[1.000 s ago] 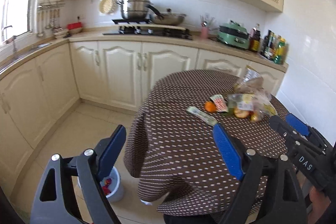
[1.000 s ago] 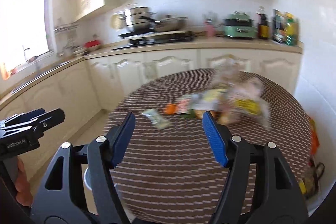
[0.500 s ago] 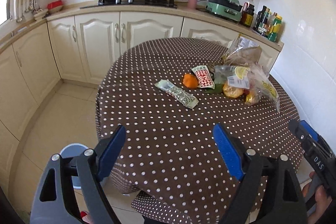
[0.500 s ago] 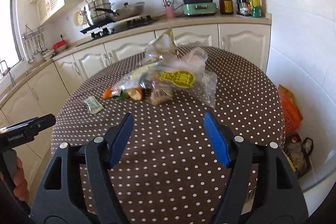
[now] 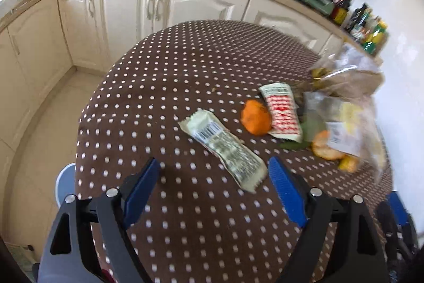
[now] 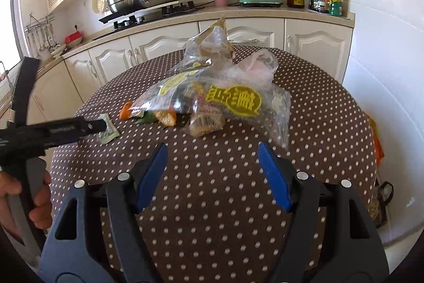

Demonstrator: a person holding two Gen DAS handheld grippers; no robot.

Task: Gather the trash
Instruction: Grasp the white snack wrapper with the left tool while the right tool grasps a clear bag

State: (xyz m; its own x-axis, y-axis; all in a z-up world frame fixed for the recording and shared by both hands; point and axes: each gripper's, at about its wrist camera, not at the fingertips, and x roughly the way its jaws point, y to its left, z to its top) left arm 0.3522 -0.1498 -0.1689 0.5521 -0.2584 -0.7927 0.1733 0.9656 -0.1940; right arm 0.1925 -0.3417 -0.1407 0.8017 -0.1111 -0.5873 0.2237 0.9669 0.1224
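Note:
On the brown dotted tablecloth [image 5: 164,86] lies a pale green wrapper [image 5: 225,147]. Beside it are an orange peel [image 5: 255,118], a red-and-white wrapper [image 5: 282,110] and a heap of clear plastic bags [image 5: 349,102]. My left gripper [image 5: 214,166] hangs open just above the cloth, and the wrapper's near end lies between its fingertips. My right gripper [image 6: 212,150] is open and empty, a little short of the bag heap [image 6: 230,97]. In the right wrist view the left gripper [image 6: 79,127] reaches in over the pale wrapper [image 6: 107,130].
A blue-rimmed bin [image 5: 65,184] stands on the floor left of the table. Cream cabinets [image 5: 127,12] and a worktop with stove, pots and bottles run behind. An orange bag [image 6: 376,139] lies on the floor at the right. A hand [image 6: 39,203] holds the left gripper's handle.
The left gripper has come forward and down over the table until the pale wrapper lies at its fingertips. The right gripper has closed in on the bag heap. Both stay open.

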